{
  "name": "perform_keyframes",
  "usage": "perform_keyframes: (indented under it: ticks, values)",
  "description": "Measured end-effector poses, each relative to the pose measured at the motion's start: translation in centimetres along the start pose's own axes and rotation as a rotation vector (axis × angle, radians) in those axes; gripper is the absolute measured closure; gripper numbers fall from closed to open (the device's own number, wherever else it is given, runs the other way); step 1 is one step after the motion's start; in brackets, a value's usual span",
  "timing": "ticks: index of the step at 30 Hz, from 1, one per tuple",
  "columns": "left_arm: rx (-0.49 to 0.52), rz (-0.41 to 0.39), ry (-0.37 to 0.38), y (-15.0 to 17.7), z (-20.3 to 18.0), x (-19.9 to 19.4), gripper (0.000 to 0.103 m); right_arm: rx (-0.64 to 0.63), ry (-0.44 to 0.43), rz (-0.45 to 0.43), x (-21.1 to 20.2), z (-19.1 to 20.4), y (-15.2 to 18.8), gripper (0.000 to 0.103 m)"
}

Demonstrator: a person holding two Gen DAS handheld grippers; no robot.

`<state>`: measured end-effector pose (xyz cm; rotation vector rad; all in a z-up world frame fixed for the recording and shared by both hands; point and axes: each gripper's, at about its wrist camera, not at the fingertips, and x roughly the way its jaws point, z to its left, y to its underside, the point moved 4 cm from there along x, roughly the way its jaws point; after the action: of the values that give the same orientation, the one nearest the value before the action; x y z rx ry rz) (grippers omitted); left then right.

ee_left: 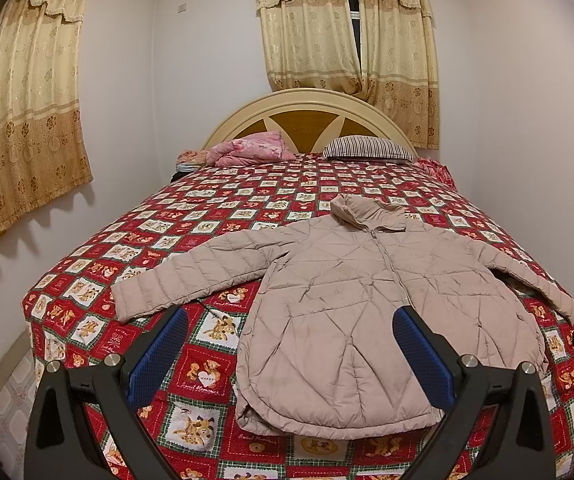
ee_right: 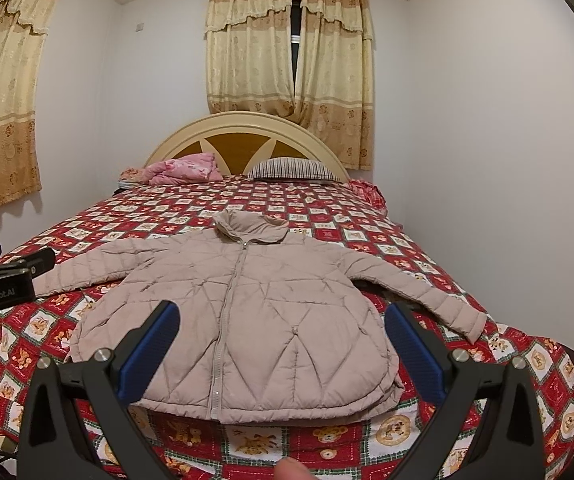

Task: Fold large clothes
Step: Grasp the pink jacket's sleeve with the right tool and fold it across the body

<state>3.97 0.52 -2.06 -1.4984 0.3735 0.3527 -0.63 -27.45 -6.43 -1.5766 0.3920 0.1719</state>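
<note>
We see a beige quilted jacket (ee_right: 243,320) lying face up on the bed (ee_right: 367,444), zipped, sleeves spread, collar toward the headboard. Our left tool (ee_left: 291,344) and right tool (ee_right: 283,340) hover spread, empty. One casing reads "GenRobot.AI".

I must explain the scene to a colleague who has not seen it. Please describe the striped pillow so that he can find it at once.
Start at the arched cream headboard at the far end of the bed. Directly in front of it, toward its right side, lies the striped pillow. Its dark and light stripes set it apart from the crumpled pink quilt on its left and the red patchwork bedspread beneath.
</note>
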Motion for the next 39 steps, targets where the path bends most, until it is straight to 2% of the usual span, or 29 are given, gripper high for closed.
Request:
perform_keyframes:
  ticks: [6, 12, 16, 18, 19, 21, 22, 25, 28, 32, 35, 37, 39]
  values:
    - [0.002, 0.005, 0.011, -0.1, -0.3, 0.3, 0.001, 0.004, -0.014, 0.001, 0.0, 0.1, 0.1, 0.000]
    - [0.014, 0.011, 0.054, 0.3, -0.7, 0.9, 0.001, 0.017, -0.065, 0.020, 0.7, 0.0, 0.5, 0.000]
    - [0.032, -0.014, 0.030, 0.3, -0.5, 2.7, 0.001, 0.130, -0.126, 0.130, 3.7, -2.6, 2.1, 0.000]
    - [0.051, -0.024, 0.008, 0.1, -0.6, 4.6, 0.001, 0.188, -0.128, 0.175, 5.6, -4.7, 3.0, 0.000]
    - [0.067, -0.013, -0.005, 0.0, -0.7, 5.9, 0.001, 0.233, -0.097, 0.230, 7.4, -6.7, 4.0, 0.000]
    - [0.084, 0.003, -0.009, -0.3, -1.0, 8.4, 0.001, 0.278, -0.058, 0.289, 9.6, -9.3, 5.1, 0.000]
    - [0.093, 0.007, -0.011, -0.5, -1.0, 9.7, 0.001, 0.328, -0.030, 0.314, 11.1, -11.9, 5.9, 0.001]
    - [0.115, 0.034, -0.014, -1.1, -1.2, 14.2, 0.001, 0.434, 0.050, 0.331, 13.4, -17.7, 6.8, 0.011]
    - [0.111, 0.062, -0.022, -1.6, -1.0, 19.0, 0.001, 0.619, 0.147, 0.345, 15.6, -25.8, 7.5, 0.011]
    - [0.093, 0.108, -0.062, -1.7, -0.1, 25.0, 0.001, 0.733, 0.325, 0.373, 18.5, -34.3, 8.3, 0.012]
    - [0.075, 0.151, -0.097, -0.9, 0.7, 28.2, 0.001, 0.703, 0.427, 0.428, 21.0, -37.2, 8.4, 0.015]
    - [0.056, 0.198, -0.112, 0.1, 1.5, 30.0, 0.001, 0.705, 0.463, 0.516, 23.2, -38.8, 9.4, 0.017]
    - [0.029, 0.263, -0.106, 1.6, 2.2, 31.7, 0.001, 0.722, 0.459, 0.578, 24.8, -39.4, 10.7, 0.026]
